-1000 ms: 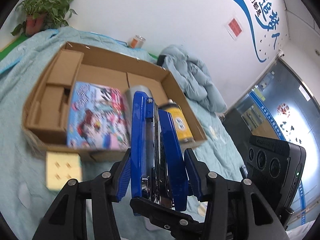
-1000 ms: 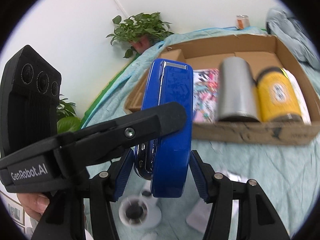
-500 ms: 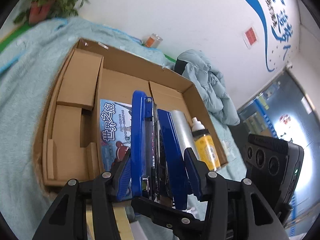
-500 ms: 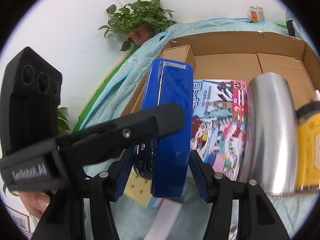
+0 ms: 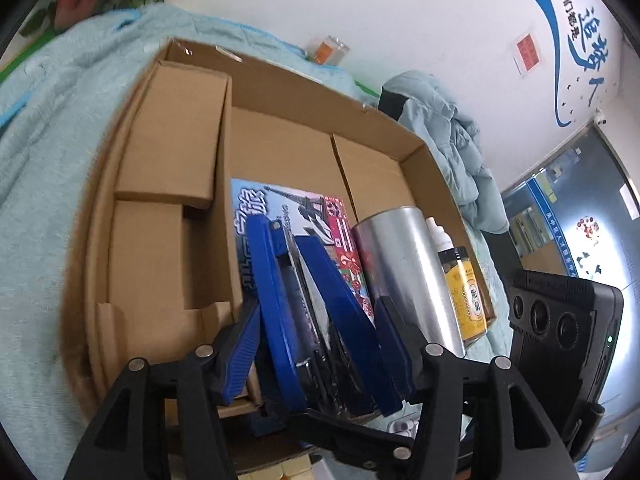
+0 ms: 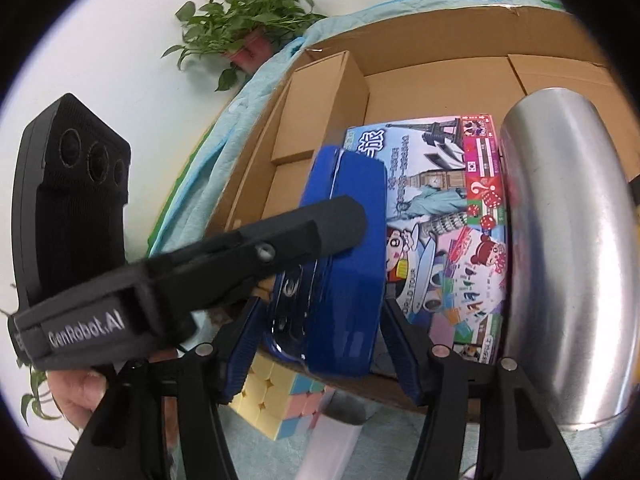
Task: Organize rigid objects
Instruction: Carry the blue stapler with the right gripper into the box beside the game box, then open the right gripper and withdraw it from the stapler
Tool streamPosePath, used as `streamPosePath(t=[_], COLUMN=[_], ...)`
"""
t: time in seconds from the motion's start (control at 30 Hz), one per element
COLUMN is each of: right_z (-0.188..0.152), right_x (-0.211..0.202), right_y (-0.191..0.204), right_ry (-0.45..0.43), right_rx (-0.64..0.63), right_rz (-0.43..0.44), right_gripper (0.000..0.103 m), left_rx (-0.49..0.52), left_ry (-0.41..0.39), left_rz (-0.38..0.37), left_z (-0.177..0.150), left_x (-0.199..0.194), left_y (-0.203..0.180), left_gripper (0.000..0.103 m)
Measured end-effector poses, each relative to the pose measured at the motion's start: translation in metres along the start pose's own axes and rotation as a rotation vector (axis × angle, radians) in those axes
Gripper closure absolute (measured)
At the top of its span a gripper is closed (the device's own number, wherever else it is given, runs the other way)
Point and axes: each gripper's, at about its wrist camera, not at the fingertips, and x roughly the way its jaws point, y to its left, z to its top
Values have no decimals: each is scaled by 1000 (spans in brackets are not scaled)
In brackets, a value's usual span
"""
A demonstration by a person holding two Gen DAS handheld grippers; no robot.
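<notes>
Over the near edge of the cardboard box [image 5: 288, 92] we have the blue stapler [image 5: 320, 320], caught between both tools at once. Our left gripper [image 5: 316, 344] has just been easing its jaws apart; the left pad looks to touch the stapler's side while a thin gap shows at the right one. Our right gripper [image 6: 320, 340] has been widening too, and here the stapler [image 6: 340, 264] sits between pads that stand clear of it on both sides. Just right of the stapler a colourful game box [image 6: 448, 232] lies flat in the box, then a silver tin [image 5: 408, 272] and a yellow jar [image 5: 468, 292]. A pastel puzzle cube [image 6: 276, 400] sits outside, against the near wall, on the blue blanket [image 5: 48, 128].
</notes>
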Motion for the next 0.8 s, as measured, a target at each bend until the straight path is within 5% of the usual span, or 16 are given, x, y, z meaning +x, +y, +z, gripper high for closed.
streamPosePath(t=[0.4, 0.53, 0.6, 0.67, 0.7, 0.8], right_z=[-7, -13, -21, -37, -47, -76], right_x=[3, -3, -15, -36, -47, -65], right_y=[14, 10, 16, 27, 32, 36], right_ry=[-38, -47, -105, -208, -253, -314], right_rx=[-88, -69, -116, -196, -226, -275], right_rz=[-53, -21, -58, -114, -141, -215], right_gripper=[47, 47, 42, 15, 14, 14], left_rx=[20, 84, 127, 165, 182, 215], left_ry=[-144, -240, -293, -371, -412, -457], left_rz=[123, 216, 267, 337, 371, 404], left_z=[-31, -53, -66, -83, -93, -122], left_x=[-56, -78, -87, -98, -104, -115], left_y=[-4, -18, -30, -43, -50, -63], left_gripper=[49, 49, 35, 10, 1, 1])
